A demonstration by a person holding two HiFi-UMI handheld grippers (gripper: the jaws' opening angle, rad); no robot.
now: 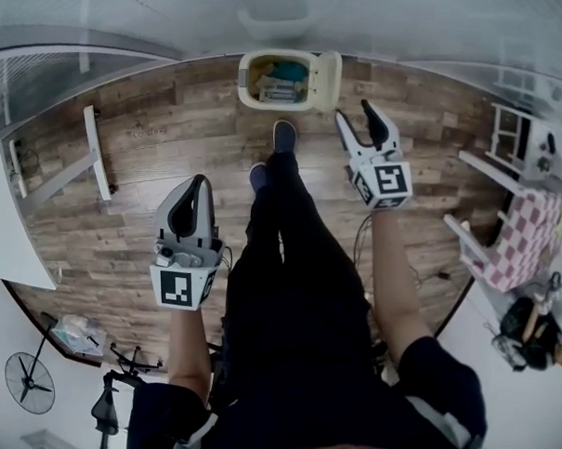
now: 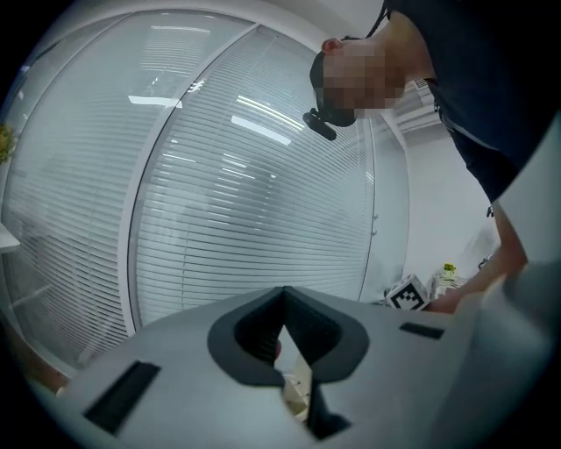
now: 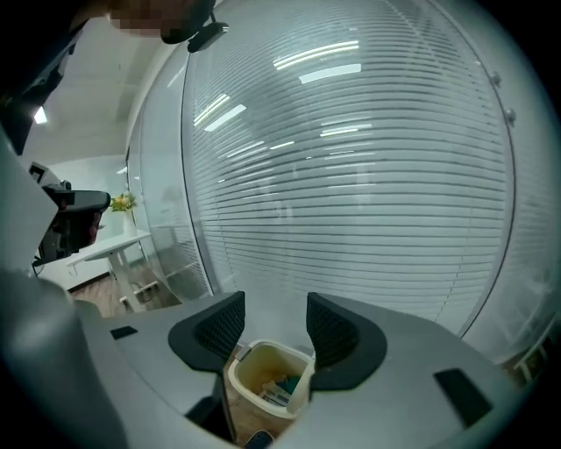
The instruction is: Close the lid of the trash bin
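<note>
A cream trash bin (image 1: 277, 79) stands on the wooden floor (image 1: 165, 131) against a glass wall with slatted blinds (image 3: 351, 175), just ahead of the person's dark shoe (image 1: 284, 135). Its lid (image 1: 327, 80) is swung open and stands upright along the bin's right side, so the inside shows a teal item and some pale scraps. The right hand-held gripper (image 1: 355, 111) is held near the lid but apart from it, its jaws spread and empty; in the right gripper view the bin (image 3: 263, 386) shows below the gap between them. The left hand-held gripper (image 1: 201, 180) hangs further back over the floor, well apart from the bin, its jaws clenched tip to tip on nothing. The only print is the black-and-white square marker on each gripper's cube (image 1: 388, 181).
</note>
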